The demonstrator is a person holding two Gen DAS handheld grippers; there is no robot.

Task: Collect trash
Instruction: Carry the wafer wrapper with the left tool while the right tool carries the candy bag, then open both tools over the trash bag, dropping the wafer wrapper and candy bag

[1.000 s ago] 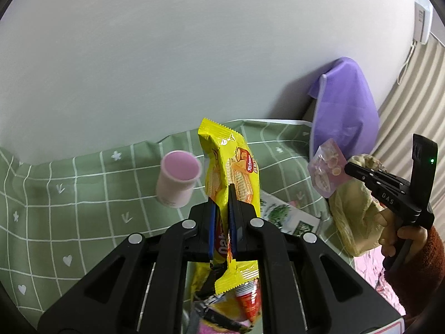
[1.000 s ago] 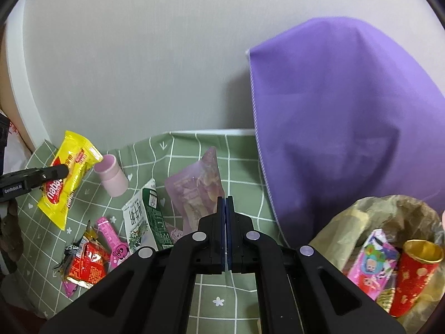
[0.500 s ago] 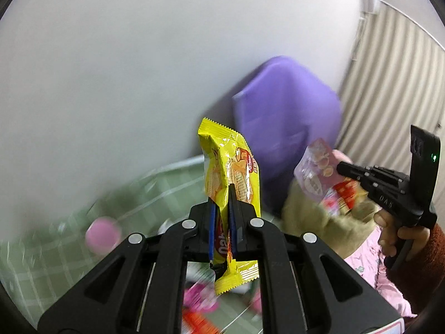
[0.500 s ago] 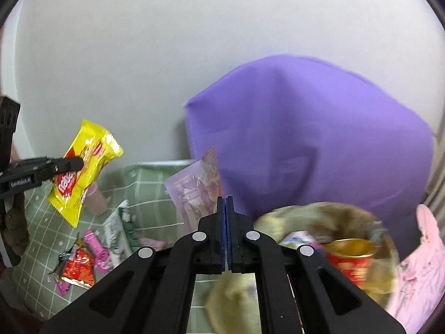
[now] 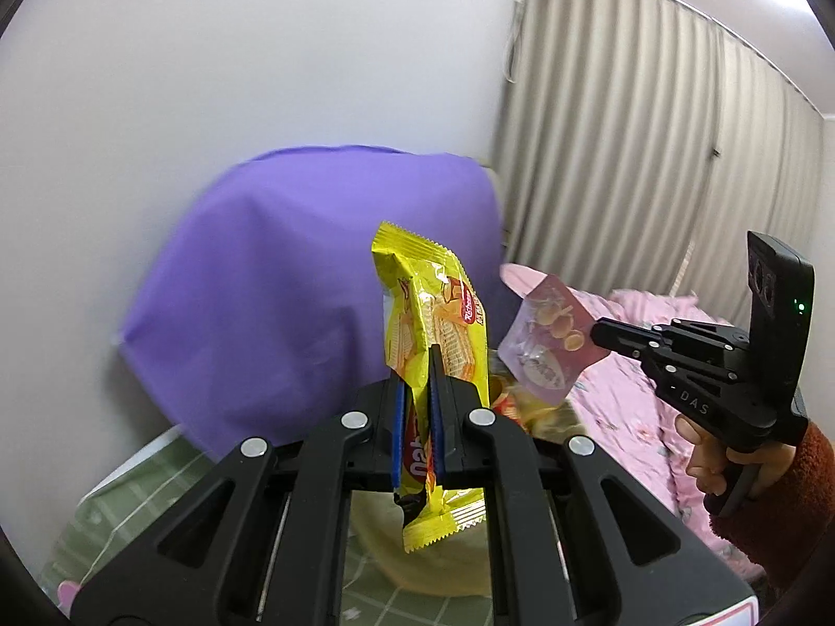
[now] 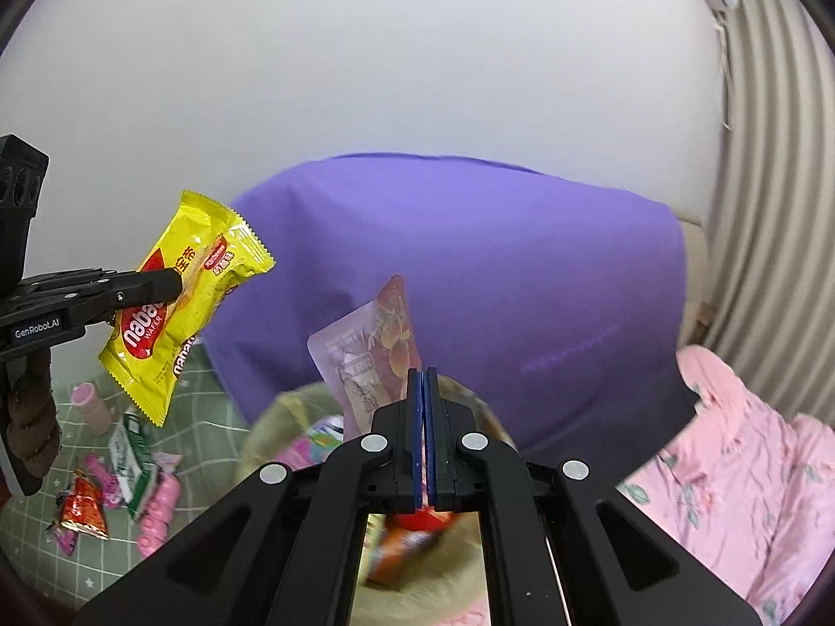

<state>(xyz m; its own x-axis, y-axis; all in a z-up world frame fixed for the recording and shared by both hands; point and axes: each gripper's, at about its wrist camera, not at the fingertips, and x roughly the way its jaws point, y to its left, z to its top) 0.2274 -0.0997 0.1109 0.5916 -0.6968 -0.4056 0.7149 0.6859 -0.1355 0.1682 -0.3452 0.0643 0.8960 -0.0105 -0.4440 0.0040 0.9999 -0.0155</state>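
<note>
Both grippers are hanging above the trash bag [image 6: 292, 407]: left gripper [image 5: 417, 365] pinching the yellow wafer packet [image 5: 433, 323] upright, right gripper [image 6: 424, 381] (nearer the bag's mouth) pinching the pink pouch [image 6: 373, 349].

Black claws [image 5: 417, 391], blue pads; fuzzy, seemingly rust sleeve [image 5: 783, 511]

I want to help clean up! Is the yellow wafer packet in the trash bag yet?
Not yet. The yellow wafer packet hangs clamped in the left gripper, in the air.
</note>
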